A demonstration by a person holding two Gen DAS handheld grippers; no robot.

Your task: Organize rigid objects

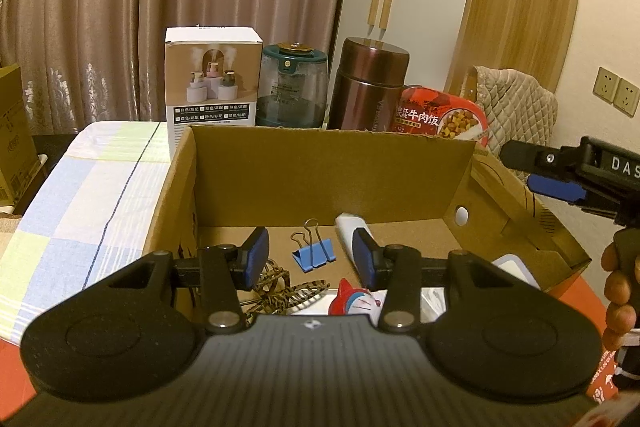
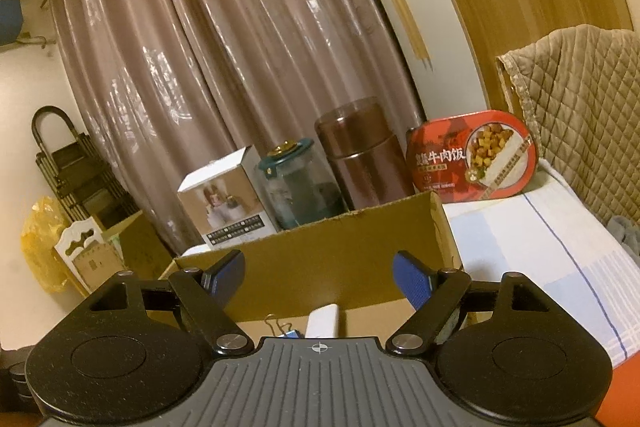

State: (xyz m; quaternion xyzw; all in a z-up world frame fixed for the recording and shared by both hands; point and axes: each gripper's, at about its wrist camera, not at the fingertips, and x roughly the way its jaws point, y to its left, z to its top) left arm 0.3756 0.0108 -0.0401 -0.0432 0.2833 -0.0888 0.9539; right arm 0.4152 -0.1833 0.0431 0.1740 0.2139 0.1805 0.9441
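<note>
The cardboard box (image 1: 320,171) sits open-topped on a bed spread with a checked sheet (image 1: 92,195), and takes up most of the near side of it; beyond its far wall stand a white carton (image 1: 212,83), a green-lidded jar (image 1: 290,87), a brown flask (image 1: 370,83) and a red meal tub (image 1: 440,115), lined up toward the far edge of the bed; inside the box, on its floor, lie a white tube (image 1: 350,227) against the far wall, a blue binder clip (image 1: 314,255) just beside it, a spotted hair claw (image 1: 288,291) and a red-and-white cat figure (image 1: 360,299) toward the near wall; the left gripper (image 1: 312,259) hangs over the near part of the box with its fingers narrow and nothing between them; the right gripper (image 2: 320,279), seen from the left camera coming in over the right wall, has its fingers spread wide and empty, the tube lying below them rather than held; the tube looks light, stiff and smooth enough to slip, so a hold across its middle seems best; the clip is small and hard and would probably take best by its folded body, not its wire handles.
</note>
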